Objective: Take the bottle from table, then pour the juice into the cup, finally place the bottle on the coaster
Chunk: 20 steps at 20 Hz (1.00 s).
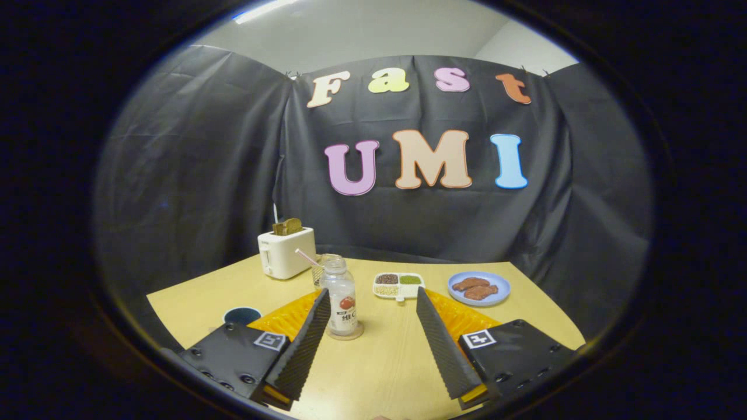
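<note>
Left of centre in the frame, the juice bottle [341, 300] stands upright on its coaster [345, 333]; my gripper [370, 300] hangs spread and empty, so placing looks finished; next I'd withdraw.

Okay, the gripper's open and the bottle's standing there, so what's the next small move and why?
Probably back the gripper straight away. The bottle already stands upright on the coaster, the fingers are spread with none pressing it, so the placing looks done.
</note>
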Available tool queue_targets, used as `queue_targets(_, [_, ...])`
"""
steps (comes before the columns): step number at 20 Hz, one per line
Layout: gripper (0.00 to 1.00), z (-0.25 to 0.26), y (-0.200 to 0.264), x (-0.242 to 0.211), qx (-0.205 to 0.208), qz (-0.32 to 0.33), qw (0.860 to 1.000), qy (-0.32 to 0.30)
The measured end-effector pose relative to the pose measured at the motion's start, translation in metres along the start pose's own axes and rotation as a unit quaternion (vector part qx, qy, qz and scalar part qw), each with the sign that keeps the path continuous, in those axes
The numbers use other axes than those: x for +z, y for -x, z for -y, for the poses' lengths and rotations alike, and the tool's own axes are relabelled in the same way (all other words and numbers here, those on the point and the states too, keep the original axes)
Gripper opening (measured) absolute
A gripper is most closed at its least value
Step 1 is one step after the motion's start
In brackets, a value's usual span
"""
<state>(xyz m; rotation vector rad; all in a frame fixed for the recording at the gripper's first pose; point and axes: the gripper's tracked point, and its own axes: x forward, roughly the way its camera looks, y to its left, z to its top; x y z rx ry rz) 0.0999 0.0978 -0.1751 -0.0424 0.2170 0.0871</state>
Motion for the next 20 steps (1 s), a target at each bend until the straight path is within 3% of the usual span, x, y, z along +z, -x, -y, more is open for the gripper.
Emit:
queue_targets(8, [0.93,0.046,0.053,0.031,-0.043,0.014,0.998,0.041])
queue_targets(20, [0.93,0.061,0.09,0.072,-0.055,0.037,0.996,0.052])
